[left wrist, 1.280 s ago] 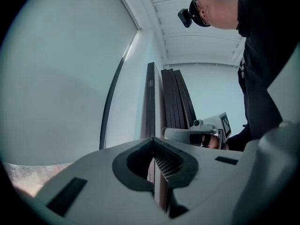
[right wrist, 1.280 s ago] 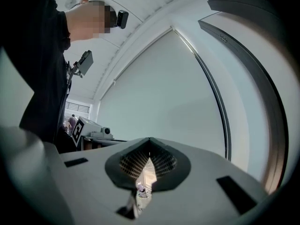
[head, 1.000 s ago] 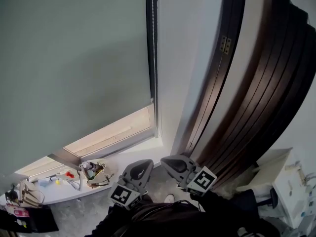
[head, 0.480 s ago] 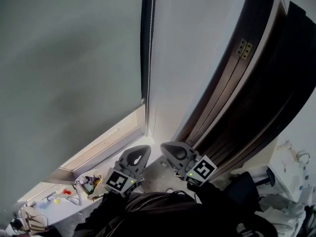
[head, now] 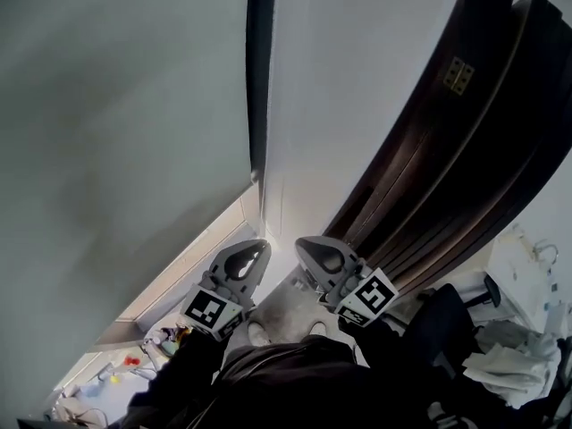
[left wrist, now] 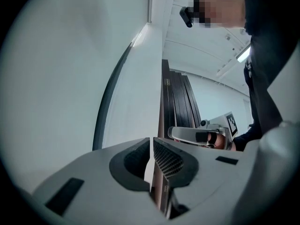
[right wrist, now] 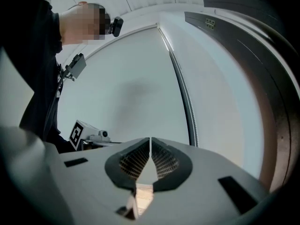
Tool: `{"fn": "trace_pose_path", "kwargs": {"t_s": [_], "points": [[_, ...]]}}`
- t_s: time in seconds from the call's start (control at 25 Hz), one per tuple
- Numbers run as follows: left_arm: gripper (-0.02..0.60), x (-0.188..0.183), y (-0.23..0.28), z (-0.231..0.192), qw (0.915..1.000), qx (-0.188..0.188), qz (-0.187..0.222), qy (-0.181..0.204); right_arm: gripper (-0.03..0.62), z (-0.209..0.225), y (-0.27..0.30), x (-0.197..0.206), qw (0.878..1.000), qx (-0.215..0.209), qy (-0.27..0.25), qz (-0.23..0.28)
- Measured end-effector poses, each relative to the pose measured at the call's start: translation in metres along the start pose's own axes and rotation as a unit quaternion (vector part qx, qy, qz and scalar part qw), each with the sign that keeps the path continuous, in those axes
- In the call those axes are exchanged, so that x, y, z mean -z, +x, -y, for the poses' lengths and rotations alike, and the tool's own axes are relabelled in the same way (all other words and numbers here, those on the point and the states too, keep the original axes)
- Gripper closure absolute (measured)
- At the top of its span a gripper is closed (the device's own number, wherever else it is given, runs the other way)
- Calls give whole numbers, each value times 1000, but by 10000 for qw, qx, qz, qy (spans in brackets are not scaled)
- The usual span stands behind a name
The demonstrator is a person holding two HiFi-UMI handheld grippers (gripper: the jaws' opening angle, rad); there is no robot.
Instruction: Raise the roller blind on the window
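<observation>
Roller blind (head: 116,132) matt grey cloth; door frame (head: 447,159) glossy dark wood.

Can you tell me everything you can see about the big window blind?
The roller blind is a plain, smooth sheet of grey-green fabric. It hangs flat and is pulled almost all the way down. Only a bright strip of window shows under its bottom edge. A bead chain runs down along its right side. Nothing touches it: the left gripper and the right gripper are shut, empty and apart from it.
</observation>
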State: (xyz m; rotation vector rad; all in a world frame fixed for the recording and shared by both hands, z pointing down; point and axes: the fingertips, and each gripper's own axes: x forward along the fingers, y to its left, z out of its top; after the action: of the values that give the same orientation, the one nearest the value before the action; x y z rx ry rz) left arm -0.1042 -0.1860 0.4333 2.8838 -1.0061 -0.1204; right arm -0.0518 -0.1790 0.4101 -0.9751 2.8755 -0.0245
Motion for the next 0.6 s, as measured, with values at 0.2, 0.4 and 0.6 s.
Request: {"fn": "trace_pose_path", "kwargs": {"t_s": [0.2,0.4,0.6], "points": [[488,-18,30,-18,9998,-80,-43,-182,588,9,-5,-4,9998,-134,173,-23],[380,-52,81,-39,9995,-125,47,282,588,19,-22,-7,9996,-199,185,-77],[343,-78,127,-64,9983,-372,71,442,588,29,-37,-15,9996,-194,203,7]]}}
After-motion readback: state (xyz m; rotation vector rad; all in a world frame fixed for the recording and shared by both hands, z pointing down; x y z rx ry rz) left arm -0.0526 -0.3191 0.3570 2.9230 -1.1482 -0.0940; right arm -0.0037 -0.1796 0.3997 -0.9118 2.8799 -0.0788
